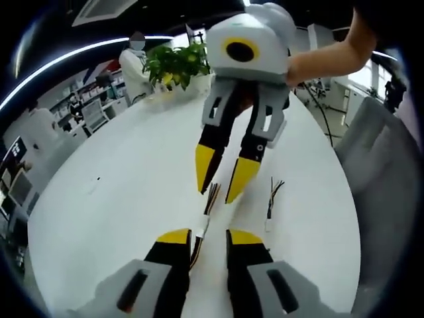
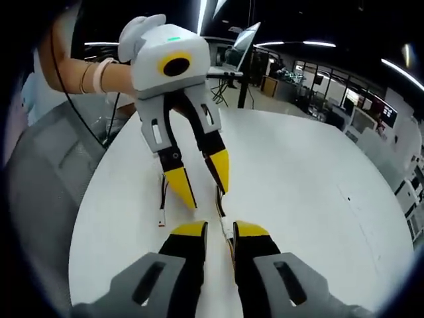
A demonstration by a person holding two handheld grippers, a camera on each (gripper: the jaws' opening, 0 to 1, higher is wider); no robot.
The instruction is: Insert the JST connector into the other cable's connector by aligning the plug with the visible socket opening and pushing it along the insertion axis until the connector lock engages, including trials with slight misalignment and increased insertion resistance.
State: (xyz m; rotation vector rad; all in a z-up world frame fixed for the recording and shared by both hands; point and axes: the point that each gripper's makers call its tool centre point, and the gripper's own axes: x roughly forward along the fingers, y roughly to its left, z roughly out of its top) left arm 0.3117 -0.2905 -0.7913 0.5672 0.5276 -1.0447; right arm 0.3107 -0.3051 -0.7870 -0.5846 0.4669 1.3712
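A short cable with coloured wires (image 1: pixel 212 196) and a white JST connector (image 1: pixel 203 225) lies on the white table (image 1: pixel 119 199). It runs between my two grippers, which face each other. My left gripper (image 1: pixel 210 236) stands open with the connector between its jaws. My right gripper (image 1: pixel 222 184) comes down from above, open, straddling the wires. A second cable (image 1: pixel 272 193) with a white connector lies loose to the right. In the right gripper view the connector (image 2: pixel 226 231) sits between the open right gripper (image 2: pixel 220 230), the left gripper (image 2: pixel 202 182) hangs open beyond, and the second cable (image 2: pixel 161 207) lies left.
A potted plant (image 1: pixel 175 63) and a standing person (image 1: pixel 136 66) are at the table's far side. A grey chair (image 1: pixel 377 152) stands by the edge, also the chair (image 2: pixel 40 179). A laptop (image 2: pixel 242 40) sits at the far rim of the table (image 2: pixel 311 185).
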